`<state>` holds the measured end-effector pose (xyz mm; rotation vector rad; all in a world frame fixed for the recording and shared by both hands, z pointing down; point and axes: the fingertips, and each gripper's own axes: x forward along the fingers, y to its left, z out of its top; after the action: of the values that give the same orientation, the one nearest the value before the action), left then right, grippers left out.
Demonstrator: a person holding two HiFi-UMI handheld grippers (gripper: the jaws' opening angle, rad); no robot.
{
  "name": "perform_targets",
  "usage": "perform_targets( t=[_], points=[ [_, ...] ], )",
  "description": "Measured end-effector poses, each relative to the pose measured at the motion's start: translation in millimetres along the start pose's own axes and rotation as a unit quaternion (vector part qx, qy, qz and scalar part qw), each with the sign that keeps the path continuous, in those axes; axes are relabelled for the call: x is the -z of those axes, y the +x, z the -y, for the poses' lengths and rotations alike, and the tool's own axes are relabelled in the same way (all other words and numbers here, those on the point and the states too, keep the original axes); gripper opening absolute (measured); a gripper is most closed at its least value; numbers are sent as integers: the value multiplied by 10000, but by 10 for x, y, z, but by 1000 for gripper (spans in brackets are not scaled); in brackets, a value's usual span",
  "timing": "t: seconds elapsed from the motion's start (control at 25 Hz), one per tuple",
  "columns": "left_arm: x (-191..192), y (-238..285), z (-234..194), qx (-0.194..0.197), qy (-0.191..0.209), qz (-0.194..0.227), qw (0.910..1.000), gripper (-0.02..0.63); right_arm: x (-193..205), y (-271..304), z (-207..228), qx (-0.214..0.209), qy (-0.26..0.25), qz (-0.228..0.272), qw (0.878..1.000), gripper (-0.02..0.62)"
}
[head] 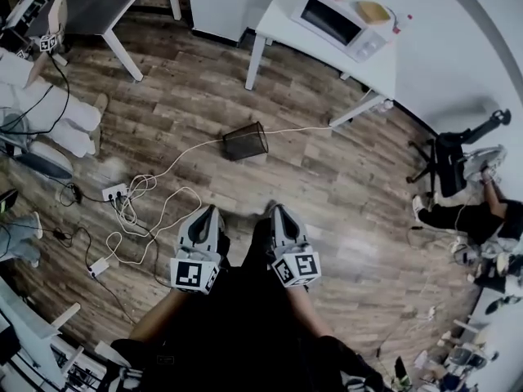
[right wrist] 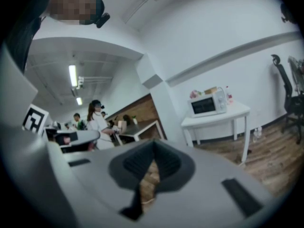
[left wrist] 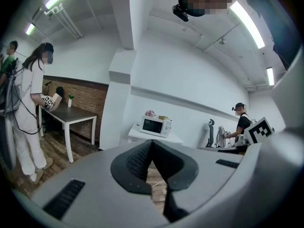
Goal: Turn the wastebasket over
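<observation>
While the person stands on the wooden floor [head: 343, 186], both claws are held out side by side low in the head view, well short of the wastebasket [head: 245, 141]. The left gripper [head: 207, 211] has its jaws pressed together with nothing between them, and its own view shows only floorboards and a bit of white cable through the gap behind the tips. The right gripper [head: 279, 211] is likewise closed tight and empty. The black mesh wastebasket sits out on the open floor ahead of the two grippers and looks tipped onto its side, though I can't be sure of that. It is near the leg of a white table [head: 384, 68] that carries a microwave [head: 331, 21]. A white cable [head: 184, 155] runs along the boards right past the basket towards a power strip [head: 114, 192] off to the left. A black office chair [head: 453, 158] stands at the right.
</observation>
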<state>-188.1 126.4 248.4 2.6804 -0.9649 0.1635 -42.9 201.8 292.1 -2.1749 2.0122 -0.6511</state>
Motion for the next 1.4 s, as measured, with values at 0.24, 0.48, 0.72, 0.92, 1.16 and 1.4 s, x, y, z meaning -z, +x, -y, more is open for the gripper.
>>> perform_targets(
  t=[0.24, 0.48, 0.72, 0.92, 1.16, 1.4],
  points=[
    [94, 467, 109, -498, -78, 59, 9987, 34, -158, 284, 418, -459, -92, -168, 9988, 31],
    [54, 1044, 437, -953, -212, 145, 9951, 34, -400, 564, 924, -997, -170, -354, 9942, 31],
    [-32, 1433, 716, -1323, -244, 251, 9906, 34, -535, 805, 1502, -1284, -219, -546, 9900, 31],
    [-55, 1714, 838, -1451, -155, 281, 9889, 33, -402, 1078, 1897, -1346, -138, -778, 9878, 31],
    [91, 1971, 750, -1448, -40, 185, 9893, 34, -24, 1451, 2109, -1383, -210, -1041, 9847, 31],
    [244, 2259, 536, -1334, -129, 72, 9910, 34, 330, 1896, 2348, -1310, -302, -1215, 9834, 31]
  ],
)
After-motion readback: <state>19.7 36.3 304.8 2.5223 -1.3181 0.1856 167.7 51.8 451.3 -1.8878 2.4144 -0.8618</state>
